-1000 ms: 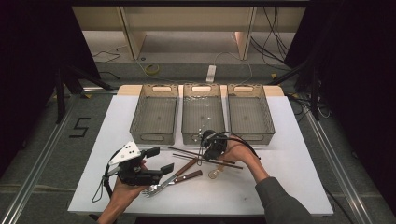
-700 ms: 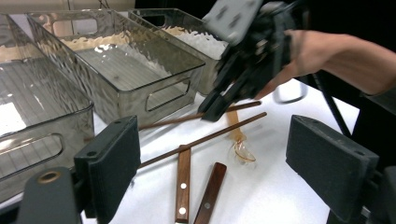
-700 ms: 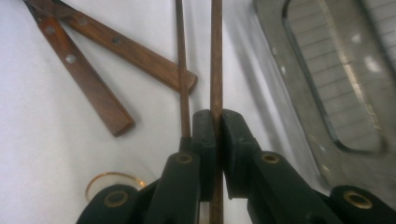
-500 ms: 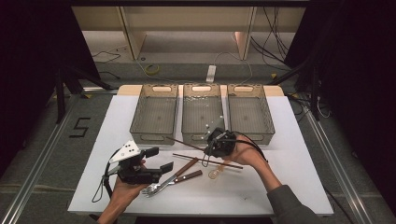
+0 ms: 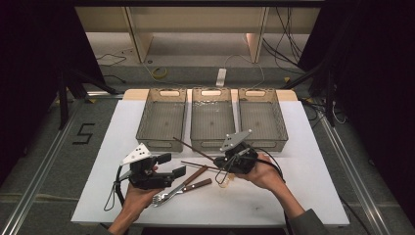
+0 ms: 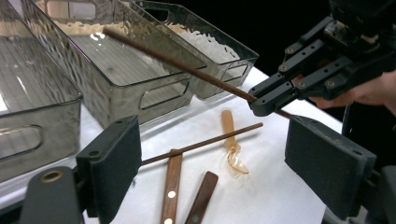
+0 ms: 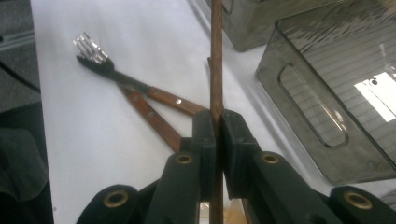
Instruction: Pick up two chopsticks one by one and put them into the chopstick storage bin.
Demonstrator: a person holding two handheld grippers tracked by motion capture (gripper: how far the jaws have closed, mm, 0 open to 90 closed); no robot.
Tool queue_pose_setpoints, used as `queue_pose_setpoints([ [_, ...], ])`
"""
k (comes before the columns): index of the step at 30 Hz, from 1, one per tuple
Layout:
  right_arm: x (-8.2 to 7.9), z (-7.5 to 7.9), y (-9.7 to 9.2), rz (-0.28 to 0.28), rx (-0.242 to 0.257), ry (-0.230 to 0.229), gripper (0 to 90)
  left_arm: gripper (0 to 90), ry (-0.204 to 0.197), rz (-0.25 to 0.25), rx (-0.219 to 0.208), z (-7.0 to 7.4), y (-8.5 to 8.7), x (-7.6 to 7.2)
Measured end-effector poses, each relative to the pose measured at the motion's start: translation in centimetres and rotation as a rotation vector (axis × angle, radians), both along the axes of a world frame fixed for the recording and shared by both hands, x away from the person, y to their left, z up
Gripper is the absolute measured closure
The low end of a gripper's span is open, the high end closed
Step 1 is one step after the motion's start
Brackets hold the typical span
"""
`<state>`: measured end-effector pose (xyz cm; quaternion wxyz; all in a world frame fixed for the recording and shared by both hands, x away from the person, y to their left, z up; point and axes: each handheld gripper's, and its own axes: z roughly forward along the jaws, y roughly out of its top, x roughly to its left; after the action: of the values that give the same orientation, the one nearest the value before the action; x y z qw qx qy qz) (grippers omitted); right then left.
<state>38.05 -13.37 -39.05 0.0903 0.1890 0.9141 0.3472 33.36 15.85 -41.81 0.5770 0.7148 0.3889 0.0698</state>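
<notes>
While the left gripper point(image 5: 169, 166) rests low near the front left of the white table point(image 5: 313, 147), its jaws stand apart with nothing between them, as the left gripper view confirms with both pads point(image 6: 112, 163) clear of any item. Just right of it lie the fork point(image 5: 169, 195) and a second wooden-handled utensil point(image 5: 195, 174), crossed on the table, untouched. Further right, a second chopstick point(image 5: 198, 165) lies flat on the surface beside a translucent plastic spoon point(image 6: 232, 149). The raised chopstick point(image 5: 195, 149) is the item in hand: the right gripper point(image 5: 221, 162) is clenched on it near its right end, and the right gripper view shows the stick point(image 7: 216, 60) pinched squarely between the two closed pads. Its long axis runs from the grip up and to the left in the high view, the free tip reaching over the near wall between the left bin point(image 5: 147, 132) and the middle bin point(image 5: 212, 143). The right bin point(image 5: 281, 132) stands further along, well apart from the tip. Judgement: the coming move turns on this axis, since the stick lies across the bins' length rather than along it; the right hand, the nearer one and the holder, would need to swing the stick in line with the chosen bin before lowering. Which bin is intended cannot be told. Risk noted: the tip may catch a bin wall.
</notes>
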Motion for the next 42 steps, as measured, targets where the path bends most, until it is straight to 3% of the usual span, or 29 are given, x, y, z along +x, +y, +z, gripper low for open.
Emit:
queue_pose_setpoints([
  [8,-1.0,-0.4,-0.2,-0.042,0.076,0.015,85.0,18.0,0.038,0.009,-0.049,0.0,-1.8,1.0],
  [12,-1.3,-0.6,-0.1,-0.056,0.113,0.01,85.0,19.4,0.083,0.011,-0.107,-0.2,-2.3,1.8],
  [17,-1.4,-0.8,0.3,-0.046,0.117,0.007,84.9,21.3,0.116,0.01,-0.113,-0.8,-2.8,2.8],
  [20,-1.5,-0.9,0.7,-0.044,0.13,0.004,84.9,24.0,0.159,0.0,-0.181,-1.0,-2.6,3.0],
  [23,-1.7,-1.0,1.0,-0.04,0.15,0.006,84.9,28.8,0.19,0.006,-0.213,-1.2,-2.4,3.1],
  [26,-1.8,-1.0,1.3,-0.031,0.158,-0.002,84.9,33.9,0.226,-0.012,-0.274,-1.5,-2.2,3.2],
  [35,-2.1,-1.0,1.7,-0.023,0.186,0.004,84.9,51.2,0.238,-0.044,-0.312,-1.5,-2.3,3.0],
  [36,-2.1,-1.0,1.7,-0.018,0.205,0.02,84.8,52.8,0.24,-0.05,-0.318,-1.6,-2.2,3.0],
  [42,-2.2,-0.8,1.9,-0.01,0.22,0.03,84.9,59.9,0.234,-0.064,-0.318,-1.5,-2.4,2.8],
])
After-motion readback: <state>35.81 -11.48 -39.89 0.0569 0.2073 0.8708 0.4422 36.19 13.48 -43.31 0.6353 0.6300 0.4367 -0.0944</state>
